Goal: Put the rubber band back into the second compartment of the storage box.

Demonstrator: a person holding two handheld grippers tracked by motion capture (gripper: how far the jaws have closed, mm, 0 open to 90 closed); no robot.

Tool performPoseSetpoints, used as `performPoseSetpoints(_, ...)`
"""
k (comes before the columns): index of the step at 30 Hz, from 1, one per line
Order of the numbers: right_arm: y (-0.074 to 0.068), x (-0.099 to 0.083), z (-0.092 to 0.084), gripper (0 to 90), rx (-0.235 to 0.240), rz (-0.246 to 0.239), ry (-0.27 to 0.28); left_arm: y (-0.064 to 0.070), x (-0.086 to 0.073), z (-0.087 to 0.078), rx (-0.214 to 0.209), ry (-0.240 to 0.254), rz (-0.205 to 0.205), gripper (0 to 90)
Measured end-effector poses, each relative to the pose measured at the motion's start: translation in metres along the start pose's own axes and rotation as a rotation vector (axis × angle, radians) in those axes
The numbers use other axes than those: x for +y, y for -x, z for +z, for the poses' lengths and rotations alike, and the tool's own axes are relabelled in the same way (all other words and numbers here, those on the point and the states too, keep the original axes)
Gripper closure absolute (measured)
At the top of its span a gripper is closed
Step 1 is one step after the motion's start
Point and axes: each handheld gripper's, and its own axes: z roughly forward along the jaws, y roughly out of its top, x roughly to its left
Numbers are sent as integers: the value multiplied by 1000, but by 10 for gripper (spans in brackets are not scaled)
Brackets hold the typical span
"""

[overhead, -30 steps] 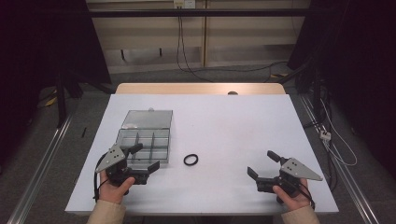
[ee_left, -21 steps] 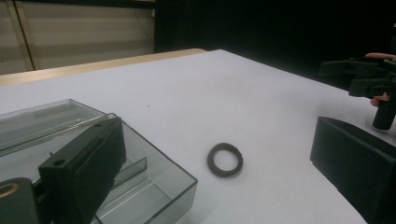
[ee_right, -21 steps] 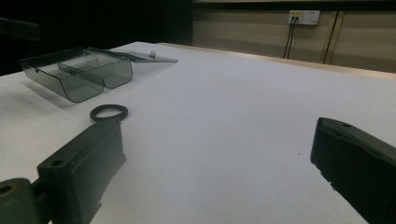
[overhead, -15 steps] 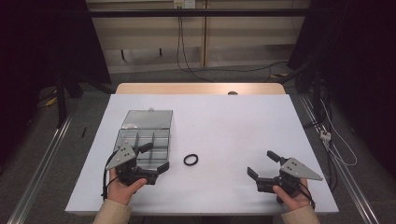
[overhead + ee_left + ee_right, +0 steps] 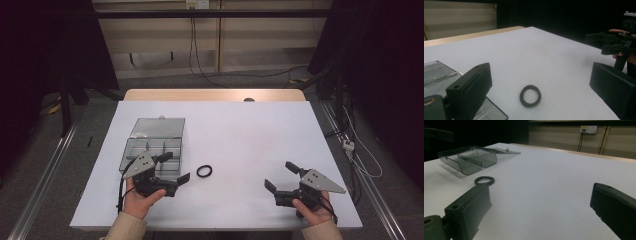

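One black ring (image 5: 204, 171) on the white table (image 5: 240, 130), beside one clear compartment box (image 5: 155, 142) (lid open). Two grippers: left gripper (image 5: 176, 169) with jaws apart near the ring, right gripper (image 5: 281, 176) with jaws apart, well away.

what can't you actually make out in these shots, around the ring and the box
- Clear compartment box: in the high view the left gripper covers its near edge; whether the compartments hold anything is too small to tell.
- Same box in the left gripper view: cut off by the left edge and hidden behind one jaw.
- Black ring: its material is not clear.
- Right gripper: its handle is hidden by the hand.
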Motion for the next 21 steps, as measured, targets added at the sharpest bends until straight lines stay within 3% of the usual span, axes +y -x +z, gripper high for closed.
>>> performPoseSetpoints(21,0,1,-1,27,5,-4,-2,8,6,23,-38,-25,8,82)
